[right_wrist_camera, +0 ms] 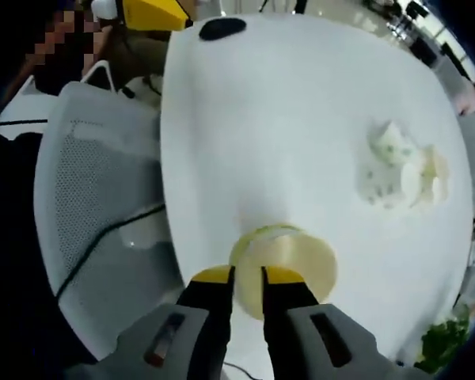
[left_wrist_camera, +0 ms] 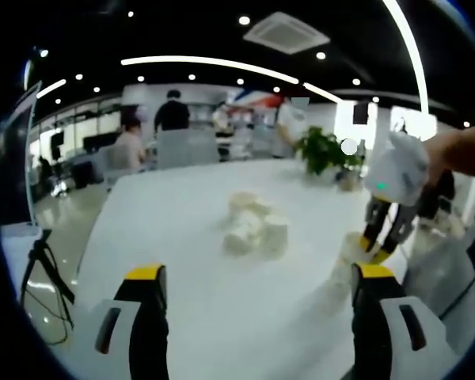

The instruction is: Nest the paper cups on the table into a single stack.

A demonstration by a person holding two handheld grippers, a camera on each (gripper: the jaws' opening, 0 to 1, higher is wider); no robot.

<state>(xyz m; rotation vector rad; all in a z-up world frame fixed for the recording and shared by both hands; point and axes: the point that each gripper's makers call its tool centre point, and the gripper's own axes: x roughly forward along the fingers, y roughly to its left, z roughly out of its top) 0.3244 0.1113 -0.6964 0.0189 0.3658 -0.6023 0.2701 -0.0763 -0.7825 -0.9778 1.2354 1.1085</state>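
Right tongs (right_wrist_camera: 247, 275) pinching cup (right_wrist_camera: 289, 261) rim, left tongs (left_wrist_camera: 253, 273) wide apart

Both the left claw (left_wrist_camera: 253, 286) and right claw (right_wrist_camera: 248, 279) have grey jaws tipped yellow.

An office with bright ceiling light strips (left_wrist_camera: 214, 65), a potted plant (left_wrist_camera: 323, 150) and a grey mesh chair (right_wrist_camera: 95, 206).

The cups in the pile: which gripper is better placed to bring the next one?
Probably the left gripper: it is open and faces the pile of cups on the table. The right gripper is shut on a cup.
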